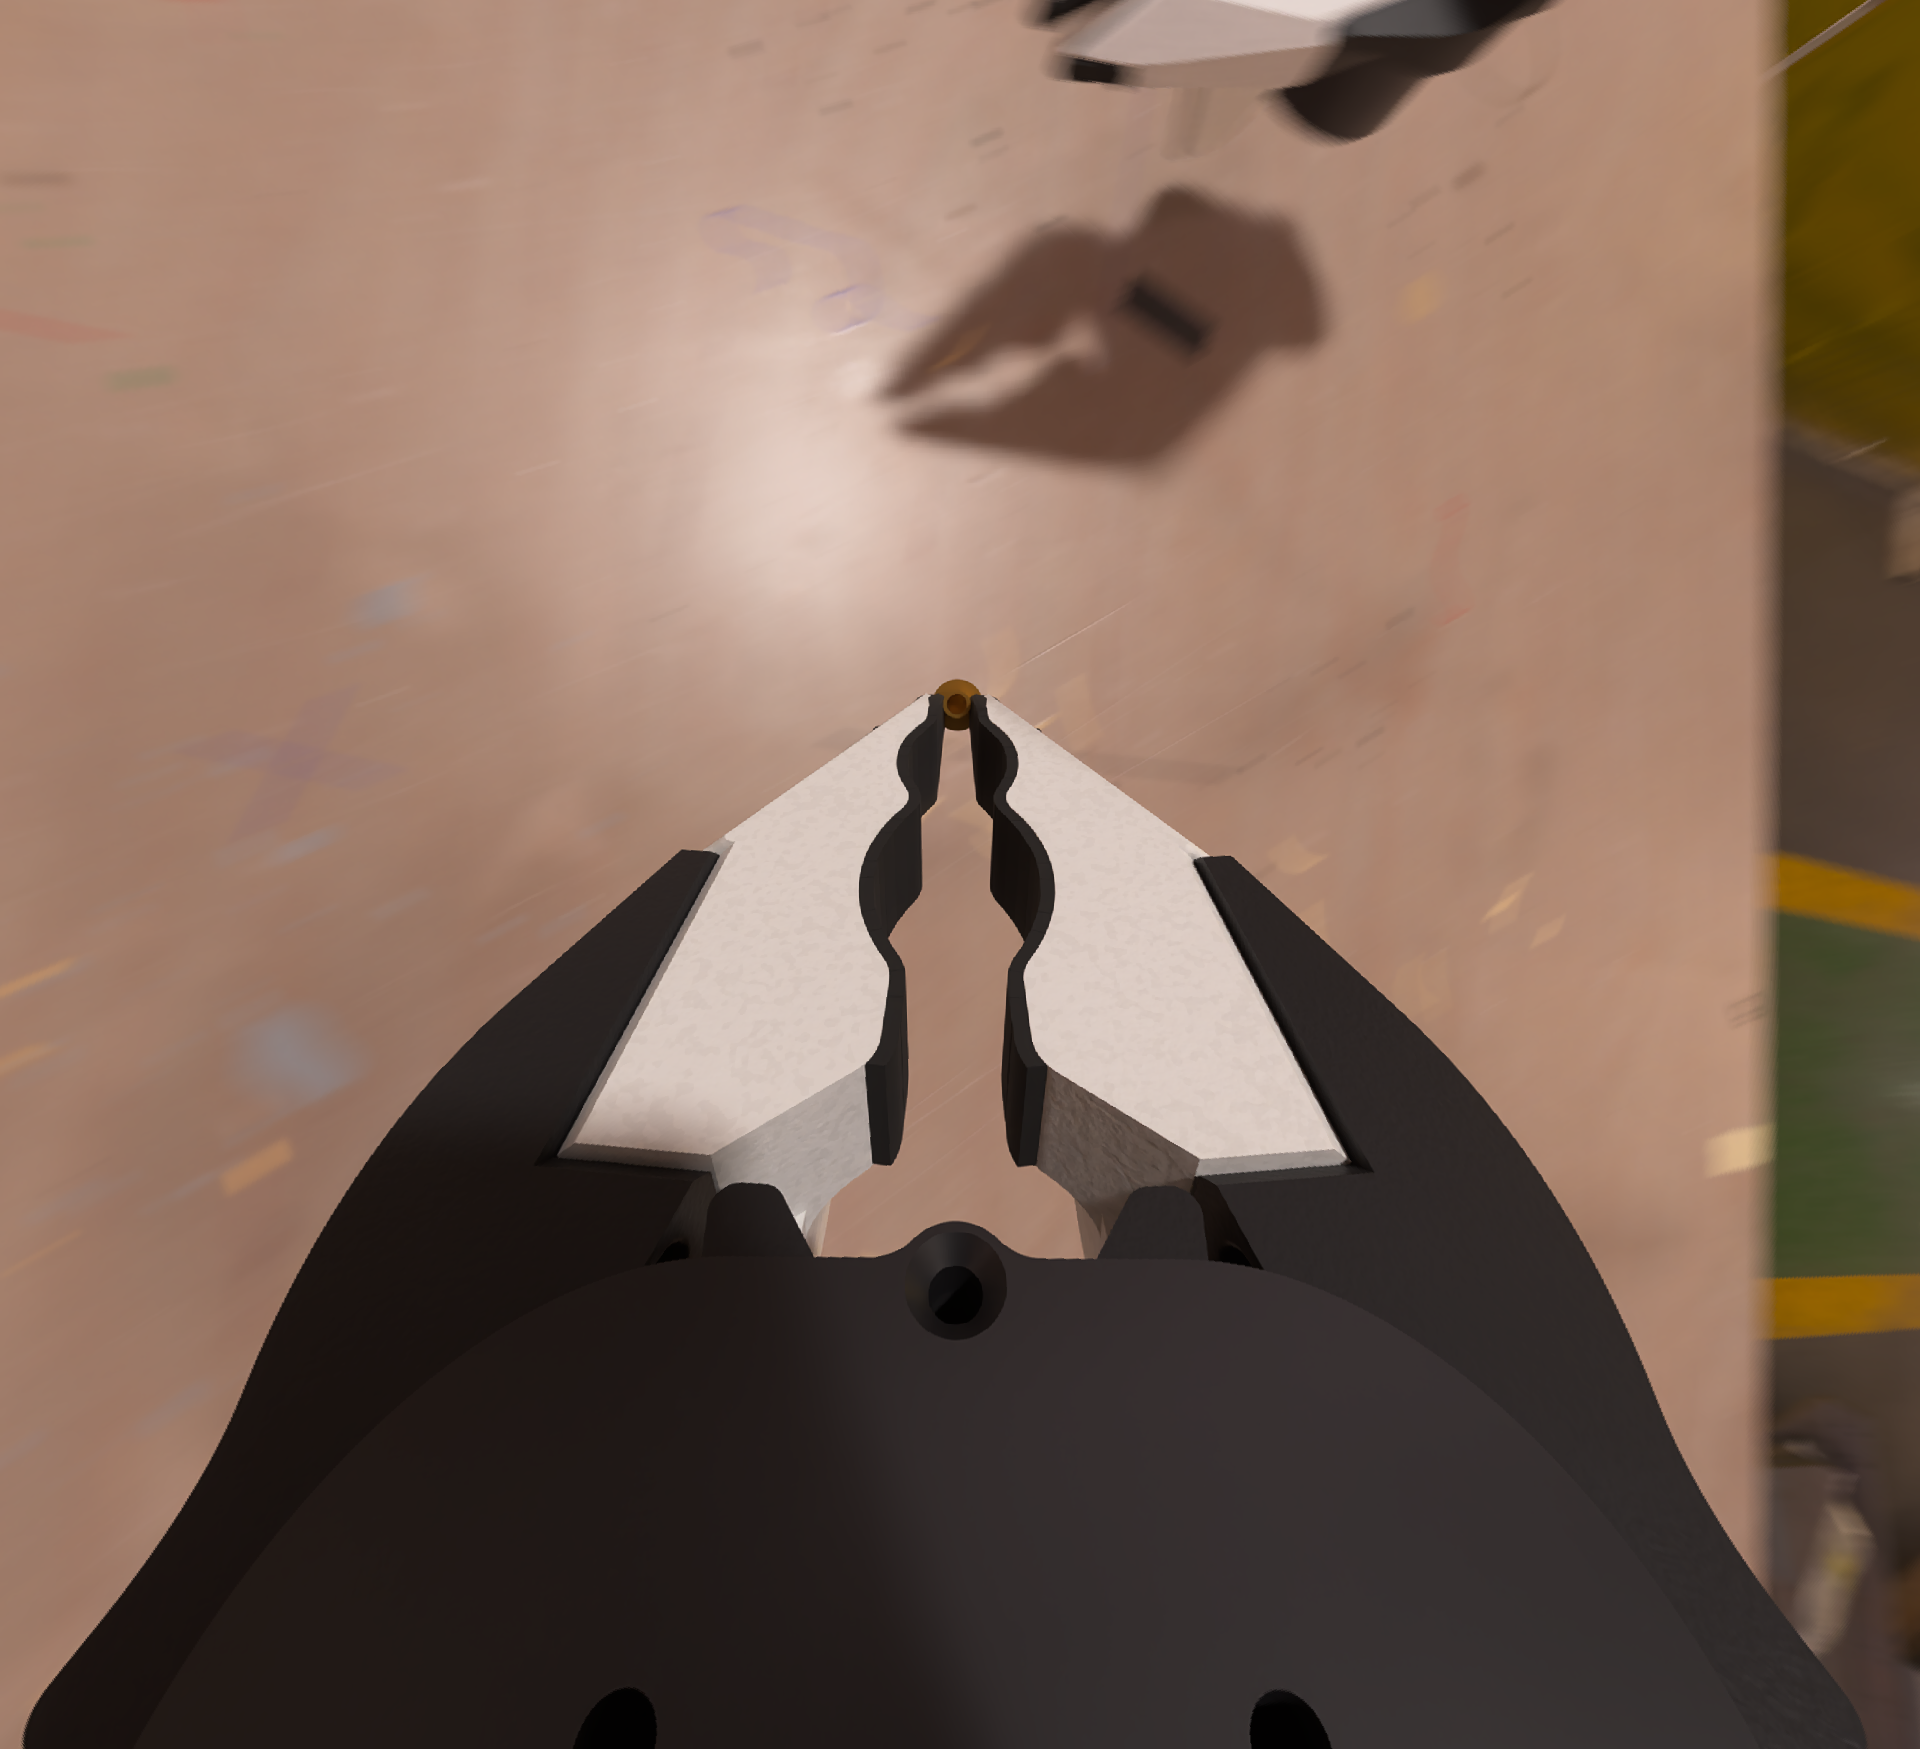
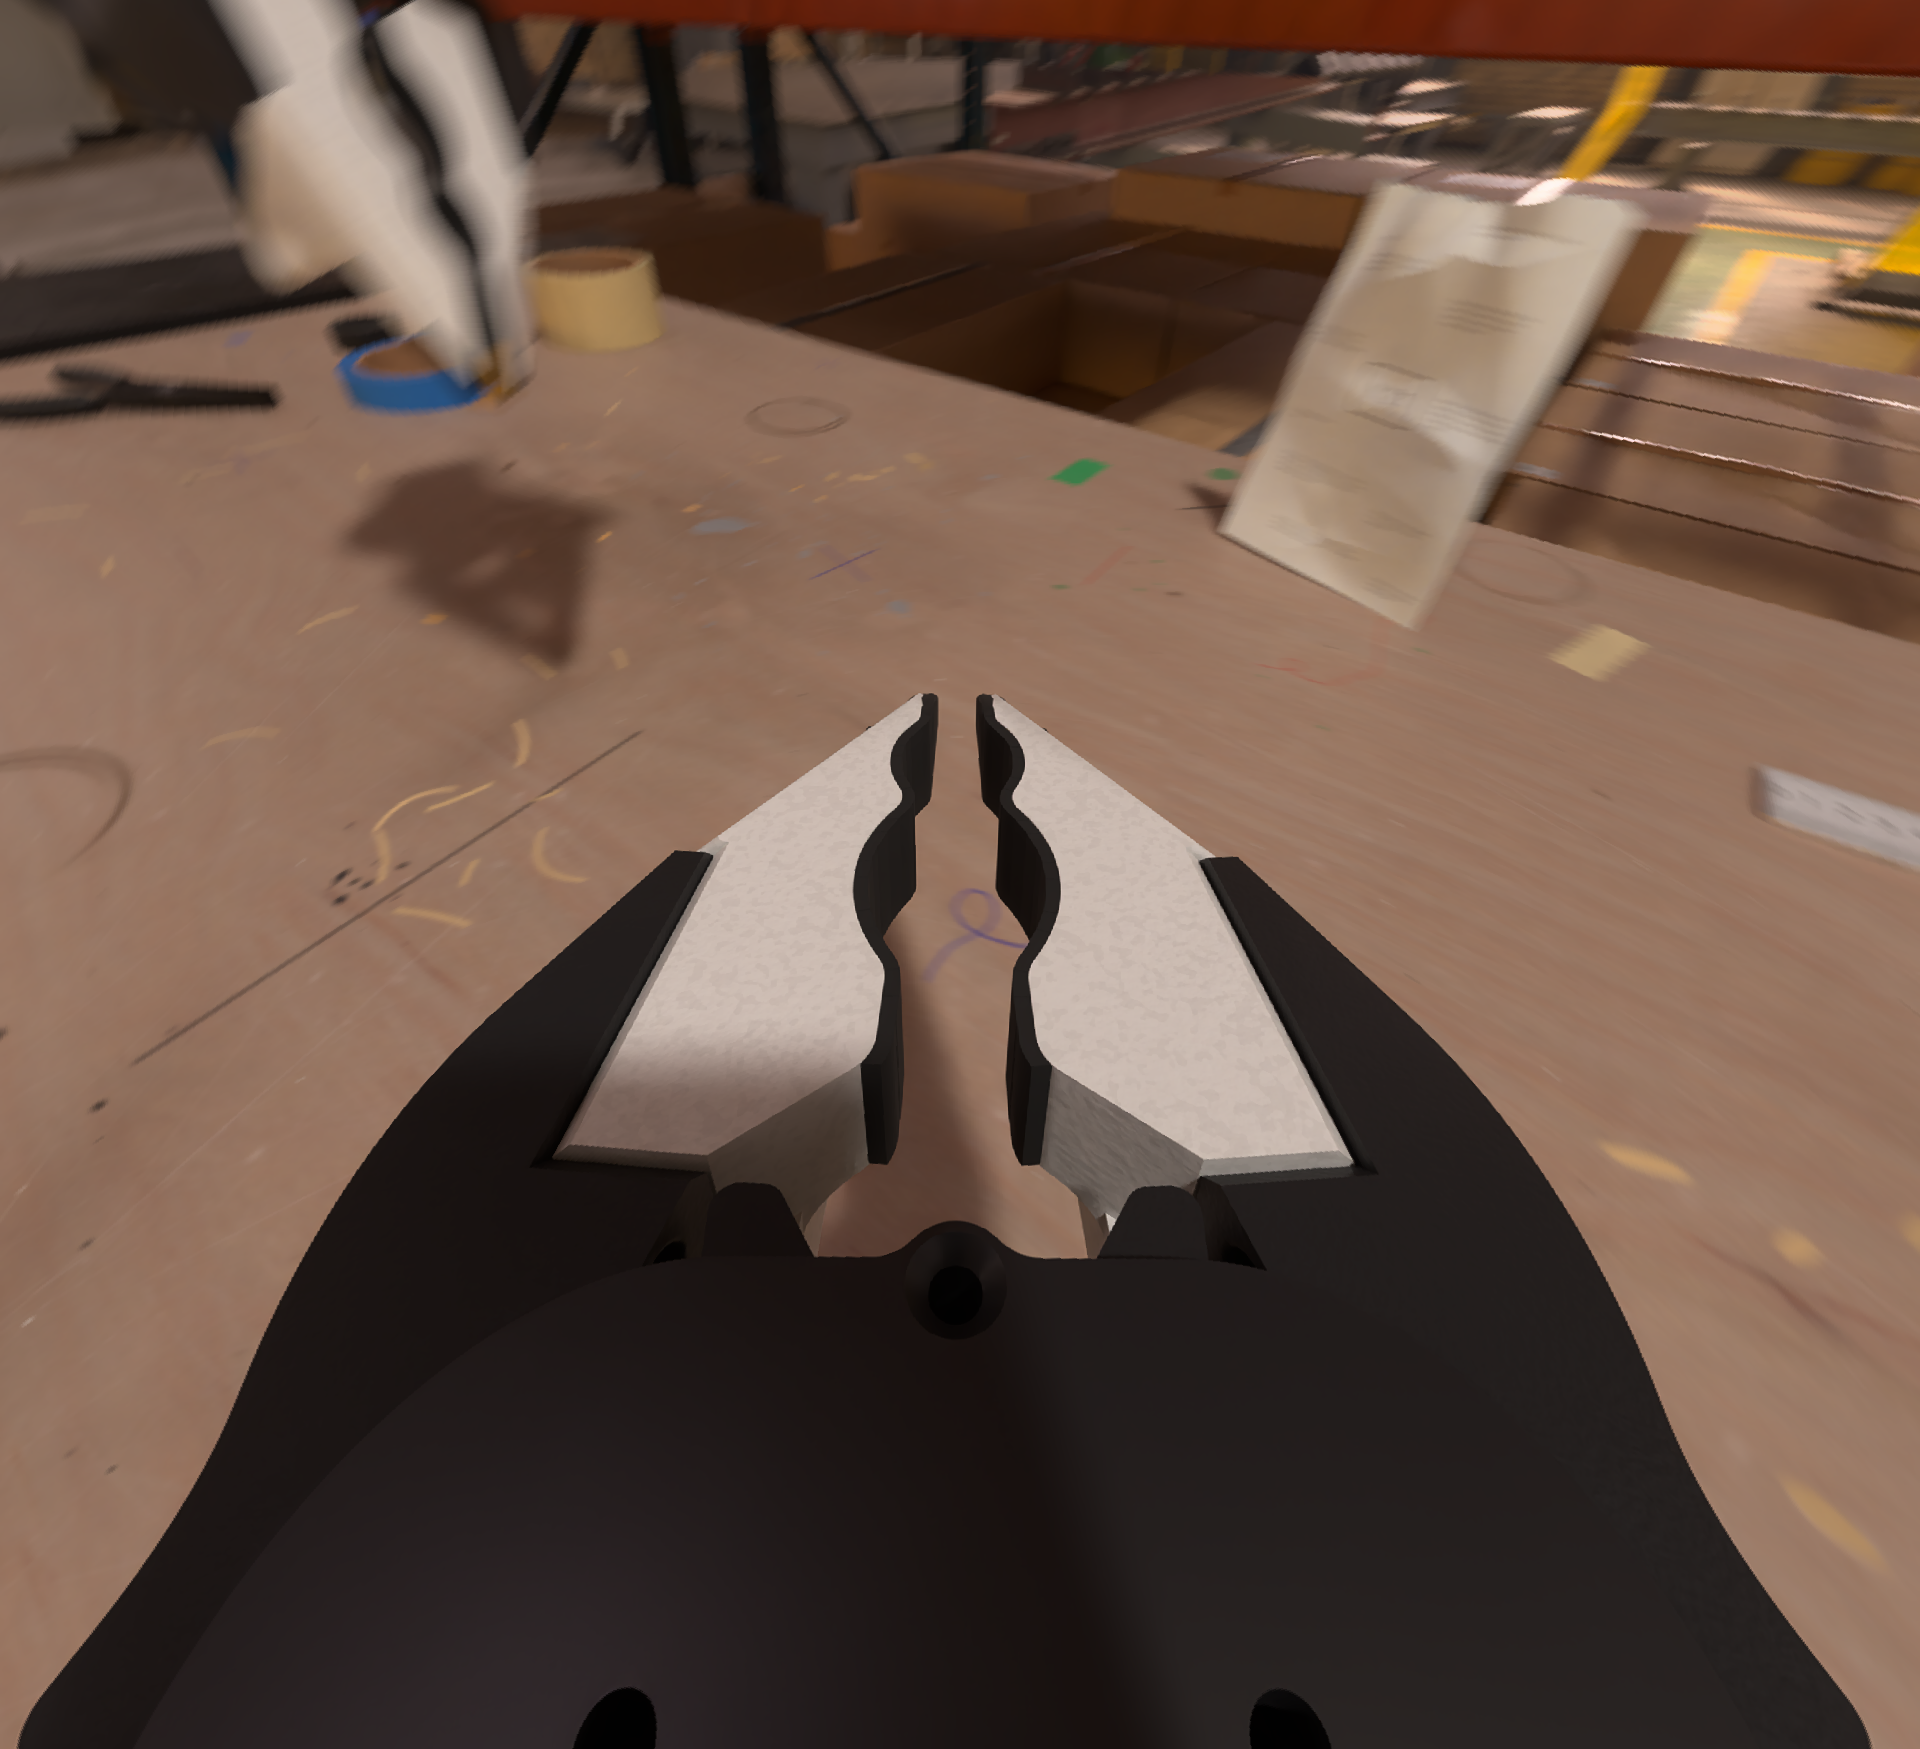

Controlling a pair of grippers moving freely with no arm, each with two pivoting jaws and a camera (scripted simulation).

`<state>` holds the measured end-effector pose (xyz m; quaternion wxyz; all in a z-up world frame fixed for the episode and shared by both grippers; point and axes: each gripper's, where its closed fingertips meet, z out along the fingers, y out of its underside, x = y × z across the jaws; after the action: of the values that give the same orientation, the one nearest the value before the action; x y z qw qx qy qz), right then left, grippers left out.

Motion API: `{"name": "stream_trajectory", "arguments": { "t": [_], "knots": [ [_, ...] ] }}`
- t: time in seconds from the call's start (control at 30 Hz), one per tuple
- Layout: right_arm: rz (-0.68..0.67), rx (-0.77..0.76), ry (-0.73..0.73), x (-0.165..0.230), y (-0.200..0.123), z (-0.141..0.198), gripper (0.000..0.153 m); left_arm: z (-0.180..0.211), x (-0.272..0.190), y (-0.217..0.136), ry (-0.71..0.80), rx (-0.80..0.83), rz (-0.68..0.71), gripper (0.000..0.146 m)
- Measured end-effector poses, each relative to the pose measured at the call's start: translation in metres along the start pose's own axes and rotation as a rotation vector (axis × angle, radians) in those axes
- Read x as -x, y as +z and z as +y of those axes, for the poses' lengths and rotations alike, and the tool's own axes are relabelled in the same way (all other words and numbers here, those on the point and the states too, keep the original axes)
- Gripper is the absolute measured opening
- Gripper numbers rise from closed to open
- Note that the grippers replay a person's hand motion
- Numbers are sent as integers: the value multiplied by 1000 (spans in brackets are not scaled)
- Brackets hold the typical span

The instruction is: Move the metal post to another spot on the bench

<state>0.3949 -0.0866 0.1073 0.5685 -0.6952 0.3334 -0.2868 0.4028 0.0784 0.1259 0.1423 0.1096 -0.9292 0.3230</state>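
Observation:
The metal post (image 1: 956, 700) is a small brass-coloured pin, seen end-on between the fingertips of my left gripper (image 1: 956, 712). The left gripper is shut on it and holds it above the tan bench (image 1: 520, 556). In the right wrist view the left gripper (image 2: 488, 374) is blurred at the far left, tips pointing down near a blue tape roll (image 2: 400, 380). My right gripper (image 2: 956, 712) hovers over the bench, jaws nearly together with a narrow gap and nothing between them. It also shows blurred at the top right of the left wrist view (image 1: 1070, 37).
A beige tape roll (image 2: 597, 297) and a black tool (image 2: 135, 398) lie at the back left. A pale sheet (image 2: 1434, 390) stands at the right bench edge. A small black piece (image 1: 1164, 317) lies in the right gripper's shadow. The bench edge (image 1: 1771, 764) runs along the right.

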Motion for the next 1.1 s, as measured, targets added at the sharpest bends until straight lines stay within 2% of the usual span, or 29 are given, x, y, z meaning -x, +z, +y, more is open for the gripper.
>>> {"name": "stream_trajectory", "arguments": {
  "t": [0.1,0.2,0.3,0.47,0.67,1.07,1.1],
  "knots": [
    [52,-89,140,-30,-20,-7,8,-13,-65,74,-101,17,75,5],
    [13,-157,223,-32,-28,-14,11,-15,-66,136,-69,87,-81,5],
    [7,-162,197,-30,-30,-15,11,-22,-61,168,-82,114,-165,5],
    [-24,-152,201,-25,-27,-13,10,-15,-52,179,-86,187,-245,5],
    [-42,-130,212,-24,-23,-10,10,-7,-49,179,-61,239,-274,5],
    [-53,-108,202,-21,-19,-7,10,-9,-48,185,-17,212,-298,5],
    [-52,-107,199,-21,-18,-7,10,-9,-49,185,-19,200,-298,13]
  ]
}}
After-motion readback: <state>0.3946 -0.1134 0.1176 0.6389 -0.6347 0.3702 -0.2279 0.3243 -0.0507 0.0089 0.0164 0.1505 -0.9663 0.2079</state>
